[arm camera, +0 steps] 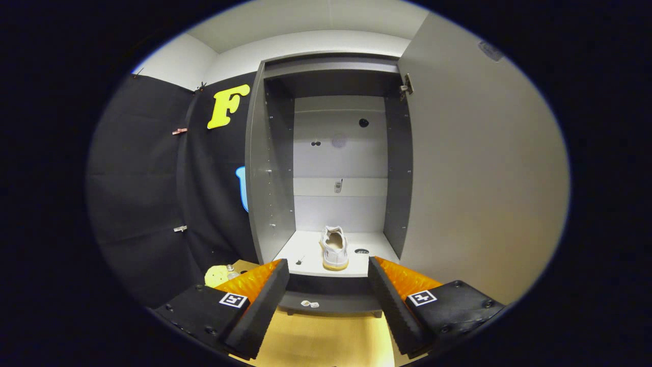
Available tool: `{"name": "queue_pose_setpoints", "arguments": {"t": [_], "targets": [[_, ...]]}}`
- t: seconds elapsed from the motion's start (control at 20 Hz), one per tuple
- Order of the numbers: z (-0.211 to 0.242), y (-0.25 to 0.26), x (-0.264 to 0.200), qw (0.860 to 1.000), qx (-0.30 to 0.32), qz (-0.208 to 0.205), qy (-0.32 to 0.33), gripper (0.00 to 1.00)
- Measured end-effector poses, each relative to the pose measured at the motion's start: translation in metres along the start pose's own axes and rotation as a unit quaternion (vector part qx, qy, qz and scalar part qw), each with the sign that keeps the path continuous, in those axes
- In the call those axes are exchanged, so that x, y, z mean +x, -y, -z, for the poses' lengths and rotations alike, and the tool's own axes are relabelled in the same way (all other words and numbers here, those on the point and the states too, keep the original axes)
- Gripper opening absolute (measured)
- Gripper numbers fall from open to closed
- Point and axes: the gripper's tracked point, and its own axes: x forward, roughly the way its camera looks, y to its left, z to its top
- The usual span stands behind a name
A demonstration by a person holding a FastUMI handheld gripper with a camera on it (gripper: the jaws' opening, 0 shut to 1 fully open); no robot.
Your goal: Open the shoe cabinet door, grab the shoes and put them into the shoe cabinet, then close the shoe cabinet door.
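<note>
The grey shoe cabinet [270,168] stands straight ahead with its door [479,168] swung wide open to the right. A single white shoe [334,248] rests upright on the cabinet's bottom shelf [305,247], heel toward me, a little beyond my fingertips. My gripper [328,272] is open, its two fingers spread apart with nothing between them, hovering just in front of the shelf's front edge.
A light wooden floor [326,339] lies below the fingers. A small yellow disc and a clear bottle [224,273] sit on the floor left of the cabinet base. Black cloth booth wall [153,204] stands to the left. The open door bounds the right side.
</note>
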Motion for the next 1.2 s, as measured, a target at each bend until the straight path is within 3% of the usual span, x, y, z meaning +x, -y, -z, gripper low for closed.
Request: {"name": "queue_pose_setpoints", "arguments": {"t": [0.5, 0.8, 1.2], "targets": [[0.014, 0.045, -0.135, 0.995, 0.031, -0.089, -0.014, 0.98], [0.018, 0.107, -0.191, 0.996, 0.051, -0.076, -0.011, 0.98], [0.016, 0.179, -0.200, 0.997, 0.073, -0.017, 0.005, 0.98]]}}
